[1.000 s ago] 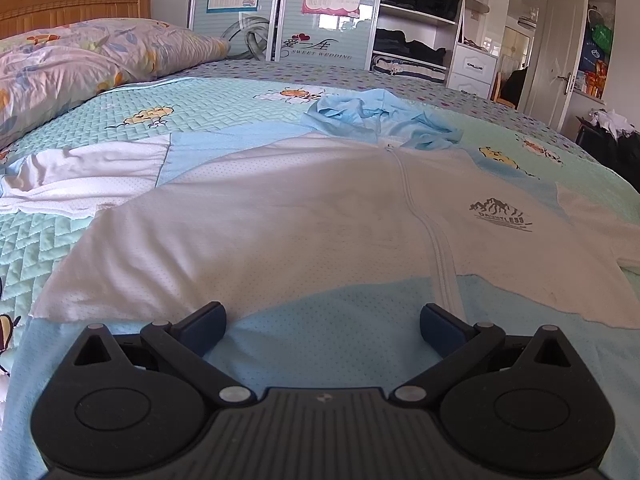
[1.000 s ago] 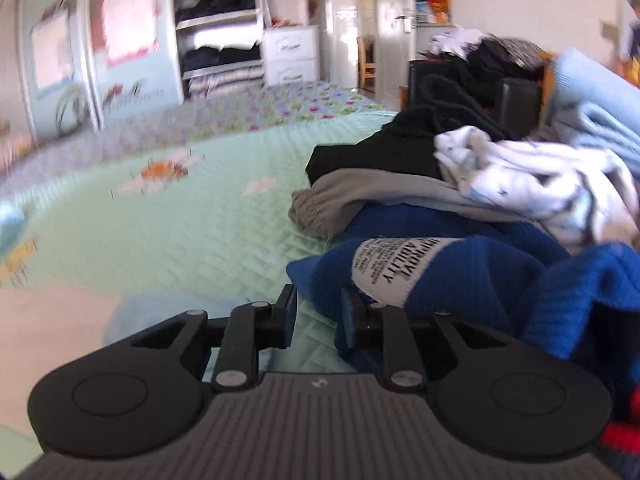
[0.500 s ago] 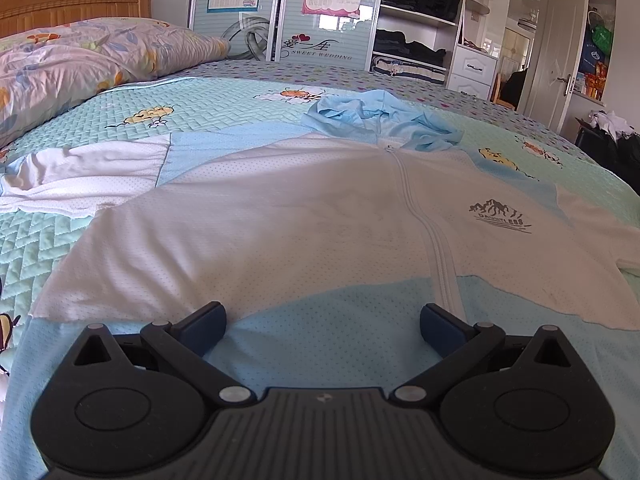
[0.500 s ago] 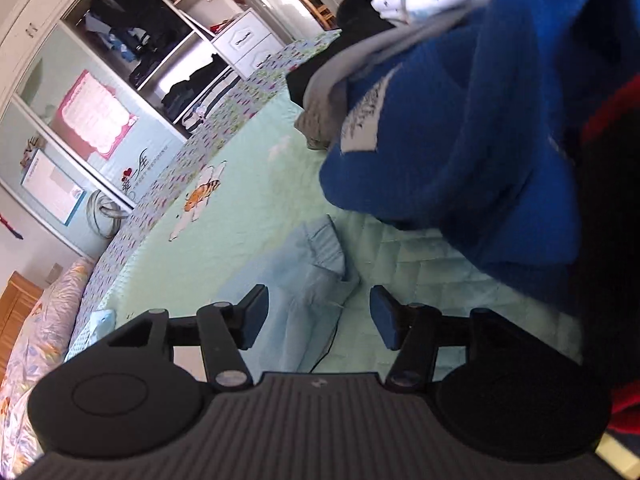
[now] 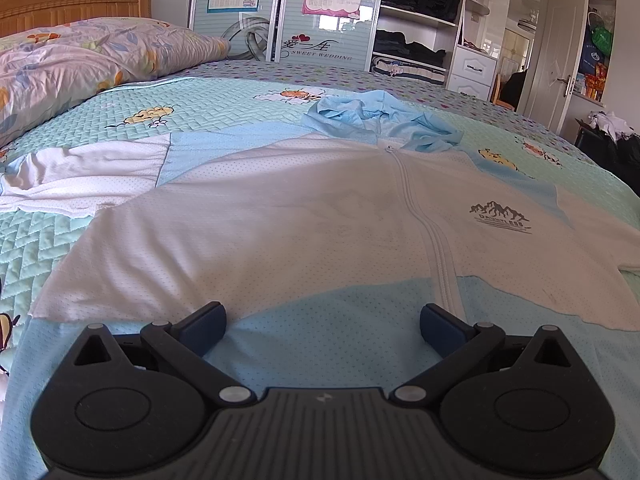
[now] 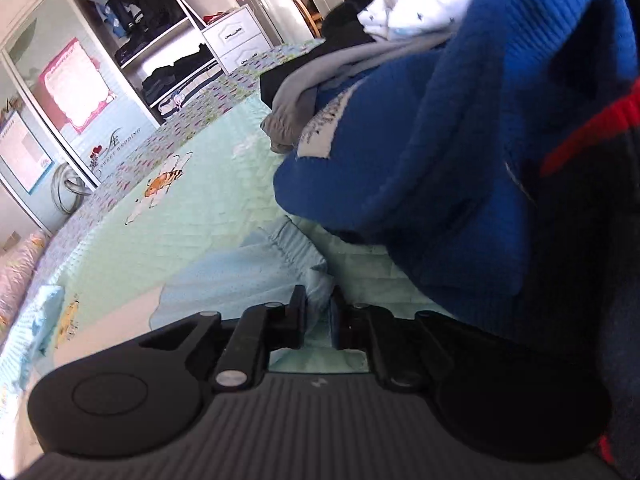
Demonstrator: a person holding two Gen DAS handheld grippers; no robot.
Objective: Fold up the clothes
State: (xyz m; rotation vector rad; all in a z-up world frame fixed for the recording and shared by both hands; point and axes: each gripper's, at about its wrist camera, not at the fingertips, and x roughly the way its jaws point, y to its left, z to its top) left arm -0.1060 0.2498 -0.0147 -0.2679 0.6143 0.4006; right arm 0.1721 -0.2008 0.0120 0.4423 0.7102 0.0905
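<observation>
A white and light blue zip-up hooded jacket (image 5: 320, 220) lies spread front-up on the bed, with its hood (image 5: 376, 120) at the far end. My left gripper (image 5: 322, 322) hovers open over the blue hem, nothing between its fingers. One sleeve (image 5: 88, 176) stretches out to the left. In the right wrist view, the other sleeve's light blue cuff (image 6: 296, 248) lies on the quilt beside a clothes pile. My right gripper (image 6: 319, 312) is tilted and its jaws are closing, with the cuff's edge bunched and pinched between the pads.
A heap of clothes topped by a blue knit sweater (image 6: 460, 160) crowds the right gripper's right side. A floral pillow (image 5: 80, 60) and wooden headboard sit far left. An open wardrobe (image 5: 416, 20) and a door stand beyond the quilted green bedspread (image 5: 180, 100).
The right gripper rolled, dropped to the light blue cuff, opened around it, then closed its jaws onto the cuff's edge. The left gripper and the jacket have stayed still.
</observation>
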